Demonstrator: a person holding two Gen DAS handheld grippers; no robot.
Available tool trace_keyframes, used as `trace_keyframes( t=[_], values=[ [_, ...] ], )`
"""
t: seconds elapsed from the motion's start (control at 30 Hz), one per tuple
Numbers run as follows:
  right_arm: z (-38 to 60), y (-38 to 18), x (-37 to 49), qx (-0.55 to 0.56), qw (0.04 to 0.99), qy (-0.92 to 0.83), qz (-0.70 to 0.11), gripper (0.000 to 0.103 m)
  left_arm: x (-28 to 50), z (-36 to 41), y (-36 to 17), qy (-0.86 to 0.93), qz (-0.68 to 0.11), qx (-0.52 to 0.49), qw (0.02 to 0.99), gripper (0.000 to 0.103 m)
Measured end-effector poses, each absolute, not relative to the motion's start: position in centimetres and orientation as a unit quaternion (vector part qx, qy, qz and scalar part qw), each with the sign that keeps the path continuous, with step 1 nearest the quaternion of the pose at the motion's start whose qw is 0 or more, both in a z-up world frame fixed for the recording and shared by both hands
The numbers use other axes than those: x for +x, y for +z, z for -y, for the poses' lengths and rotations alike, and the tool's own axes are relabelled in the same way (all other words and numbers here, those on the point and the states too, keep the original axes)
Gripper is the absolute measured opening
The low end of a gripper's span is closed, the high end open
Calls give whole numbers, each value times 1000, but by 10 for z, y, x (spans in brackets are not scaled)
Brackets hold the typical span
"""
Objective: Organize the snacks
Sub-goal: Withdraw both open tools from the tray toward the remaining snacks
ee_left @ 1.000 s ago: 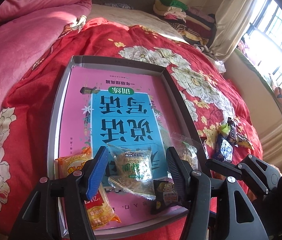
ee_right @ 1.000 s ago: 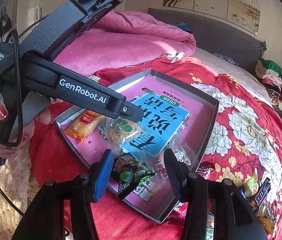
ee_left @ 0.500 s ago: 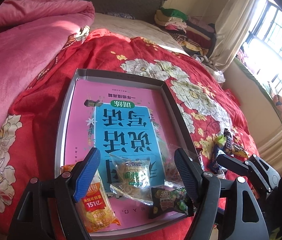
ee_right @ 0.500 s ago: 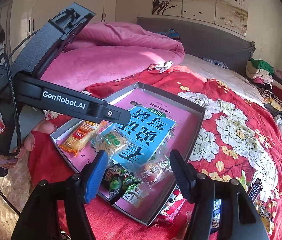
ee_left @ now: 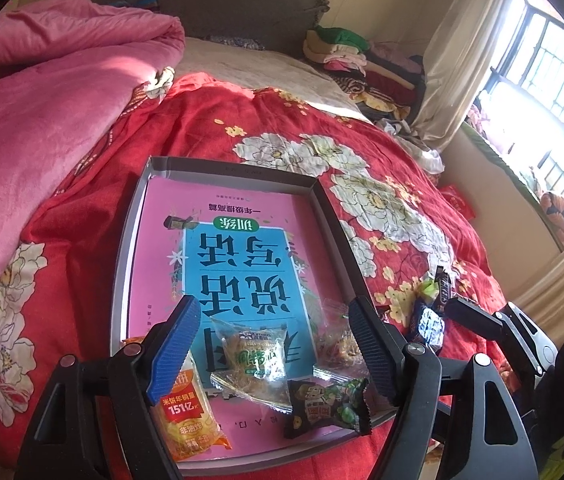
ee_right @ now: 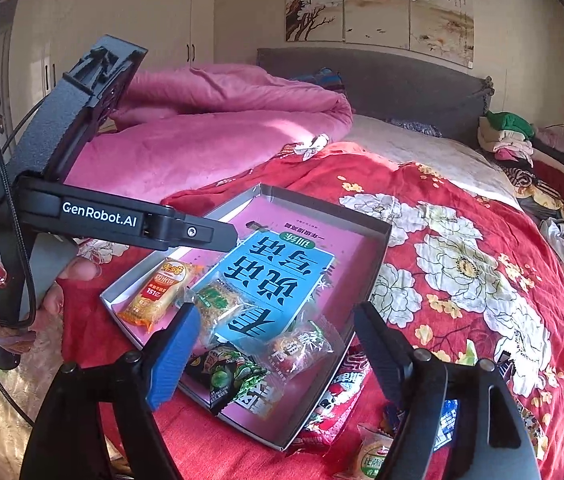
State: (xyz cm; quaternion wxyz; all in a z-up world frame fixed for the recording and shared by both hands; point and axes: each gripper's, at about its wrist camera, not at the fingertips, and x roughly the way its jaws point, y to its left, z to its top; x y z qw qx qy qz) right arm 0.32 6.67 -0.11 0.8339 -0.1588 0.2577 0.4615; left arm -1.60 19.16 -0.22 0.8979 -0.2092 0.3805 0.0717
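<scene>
Left gripper (ee_left: 274, 344) jaws wide apart, nothing gripped; they widened earlier in the last second, now steady. Right gripper (ee_right: 278, 354) jaws have just been opening, also empty, hovering over the near corner of the tray.

Shallow grey tray (ee_left: 122, 264) sits on the red floral bedspread (ee_left: 381, 208), lined with a pink-and-blue book cover (ee_left: 238, 248). In it, along the near edge: orange snack pack (ee_left: 186, 416), clear pastry pack (ee_left: 254, 360), dark green-print packet (ee_left: 325, 404), small clear-wrapped sweet (ee_right: 297, 350).

Outside the tray, to its right on the bedspread: loose snack pile (ee_right: 341, 396), not yet in.
</scene>
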Motion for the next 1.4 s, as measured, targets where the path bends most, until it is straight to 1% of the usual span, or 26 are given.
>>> trace_keyframes(
  t=[0.1,0.37,0.53,0.67,0.83,0.97,1.1,1.4],
  values=[
    [-61,4,4,-153,838,457,-254,84,-15,-187,1,69,-379,-204,900,78],
    [-45,17,8,-129,849,448,-249,88,-14,-178,10,67,-372,-196,905,78],
    [-35,24,13,-115,854,441,-249,89,-13,-171,16,60,-370,-191,907,78],
    [-26,28,18,-100,856,440,-252,93,-13,-162,21,49,-368,-184,910,78],
    [-16,32,20,-90,863,432,-245,94,-11,-150,26,34,-367,-176,913,78],
    [-9,37,22,-80,867,428,-243,99,-9,-139,28,28,-368,-166,915,78],
    [-1,39,23,-74,873,418,-240,100,-9,-128,30,25,-372,-158,915,82],
    [20,42,29,-59,880,402,-245,101,-7,-116,29,14,-381,-160,910,82]
  ],
)
